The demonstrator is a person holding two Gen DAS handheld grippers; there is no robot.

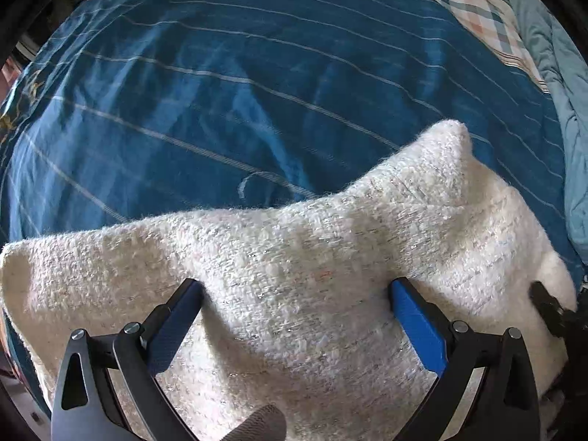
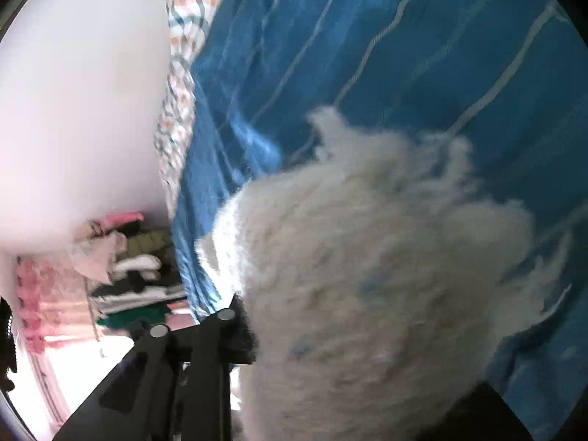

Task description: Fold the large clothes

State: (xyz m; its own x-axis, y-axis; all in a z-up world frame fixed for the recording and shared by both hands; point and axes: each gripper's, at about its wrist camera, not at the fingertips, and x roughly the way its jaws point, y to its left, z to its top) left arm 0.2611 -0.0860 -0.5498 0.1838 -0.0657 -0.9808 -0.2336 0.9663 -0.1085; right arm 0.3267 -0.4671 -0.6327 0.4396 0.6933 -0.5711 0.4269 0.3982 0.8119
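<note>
Listing: white fuzzy garment (image 1: 294, 275), lower frame, on blue striped bedspread (image 1: 220, 92). Our left gripper (image 1: 296, 296) jaws apart over it; right gripper (image 2: 330, 330) jaws hidden, we cannot tell.

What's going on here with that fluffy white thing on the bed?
A person is folding a fuzzy white garment on a blue striped bedspread, using a handheld gripper in each hand. The left gripper is wide open, pressing down on the fabric. The right gripper has the garment bunched against it; the blur hides whether it's gripping.
</note>
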